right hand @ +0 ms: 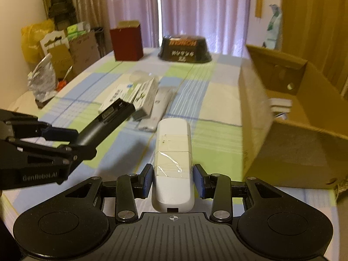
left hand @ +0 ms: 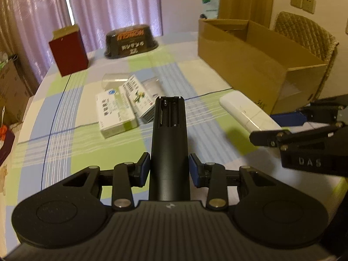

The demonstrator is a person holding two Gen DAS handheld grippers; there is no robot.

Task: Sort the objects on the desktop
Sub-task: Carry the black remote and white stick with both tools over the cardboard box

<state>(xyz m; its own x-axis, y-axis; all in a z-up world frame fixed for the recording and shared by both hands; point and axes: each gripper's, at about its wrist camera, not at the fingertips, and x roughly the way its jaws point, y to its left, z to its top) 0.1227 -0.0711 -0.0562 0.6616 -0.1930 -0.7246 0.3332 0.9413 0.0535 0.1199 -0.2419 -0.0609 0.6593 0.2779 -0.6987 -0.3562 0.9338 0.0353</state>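
Observation:
My left gripper (left hand: 169,169) is shut on a black remote (left hand: 168,134) whose open battery bay faces up, held above the checked tablecloth (left hand: 65,134). My right gripper (right hand: 173,180) is shut on a white remote (right hand: 173,152) with clear tape across its middle. The right wrist view shows the left gripper (right hand: 69,142) and black remote (right hand: 104,126) at the left. The left wrist view has the right gripper (left hand: 276,128) and white remote (left hand: 245,111) at the right. An open cardboard box (right hand: 289,143) stands just right of the white remote.
Two white-green medicine boxes (left hand: 115,113) (left hand: 139,95), a clear plastic piece (left hand: 115,80) and a white tube (right hand: 161,102) lie mid-table. A dark red box (left hand: 68,52) and a black bowl-shaped pack (left hand: 130,41) stand at the far edge. Bags and cartons (right hand: 56,43) crowd the floor on the left.

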